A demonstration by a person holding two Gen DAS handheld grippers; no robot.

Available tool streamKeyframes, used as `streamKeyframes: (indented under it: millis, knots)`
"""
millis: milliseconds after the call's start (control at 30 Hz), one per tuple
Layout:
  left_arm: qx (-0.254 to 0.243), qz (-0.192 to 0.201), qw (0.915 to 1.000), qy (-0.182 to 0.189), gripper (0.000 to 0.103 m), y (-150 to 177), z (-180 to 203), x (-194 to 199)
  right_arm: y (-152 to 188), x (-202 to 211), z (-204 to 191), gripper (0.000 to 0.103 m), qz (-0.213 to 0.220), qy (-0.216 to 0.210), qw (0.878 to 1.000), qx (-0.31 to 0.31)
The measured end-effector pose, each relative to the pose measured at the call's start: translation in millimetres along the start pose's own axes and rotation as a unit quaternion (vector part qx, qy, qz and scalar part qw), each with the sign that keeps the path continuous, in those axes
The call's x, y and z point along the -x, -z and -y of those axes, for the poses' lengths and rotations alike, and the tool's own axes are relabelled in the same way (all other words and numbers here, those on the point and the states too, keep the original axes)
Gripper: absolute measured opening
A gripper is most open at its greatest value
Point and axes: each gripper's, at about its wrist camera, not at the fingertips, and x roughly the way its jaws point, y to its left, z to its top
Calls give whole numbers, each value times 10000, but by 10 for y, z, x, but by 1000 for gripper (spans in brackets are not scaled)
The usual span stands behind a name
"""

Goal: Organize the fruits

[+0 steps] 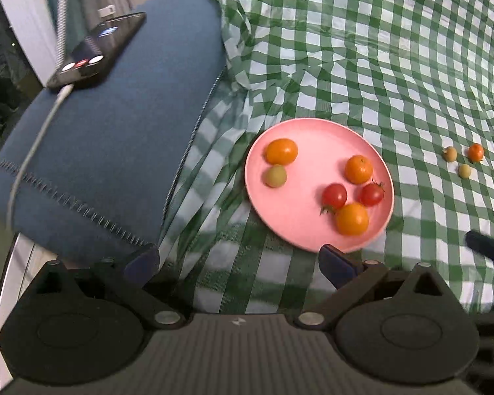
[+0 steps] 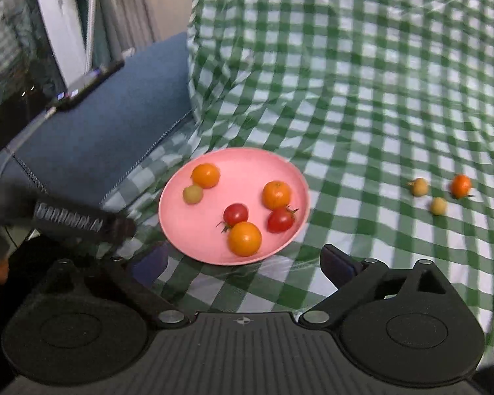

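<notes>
My left tool (image 1: 238,260) and right tool (image 2: 243,260) both stand with jaws wide apart, holding nothing. The round, smooth pink plate (image 1: 308,131) rests on the wrinkled green-checked cloth (image 1: 378,65), carrying glossy round fruits (image 1: 352,219). Four small fruits (image 2: 460,185) lie loose on the cloth, well right of the plate.

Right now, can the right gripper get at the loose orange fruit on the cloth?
Probably yes. The right gripper is open and empty, and the orange fruit lies in the open on the checked cloth, ahead to the right.
</notes>
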Motion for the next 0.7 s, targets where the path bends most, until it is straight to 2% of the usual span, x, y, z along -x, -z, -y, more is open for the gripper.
streamKeyframes:
  millis: [100, 433, 700]
  knots:
    - [43, 97, 9999, -35, 103, 103, -13, 170, 10, 154, 10, 102, 114, 140, 9998, -108]
    - [19, 738, 9972, -132, 103, 340, 3, 738, 97, 753, -63, 102, 917, 326, 9953, 0]
    - [52, 1047, 9944, -137, 103, 479, 1, 1043, 154, 1086, -107, 102, 1268, 351, 9913, 95]
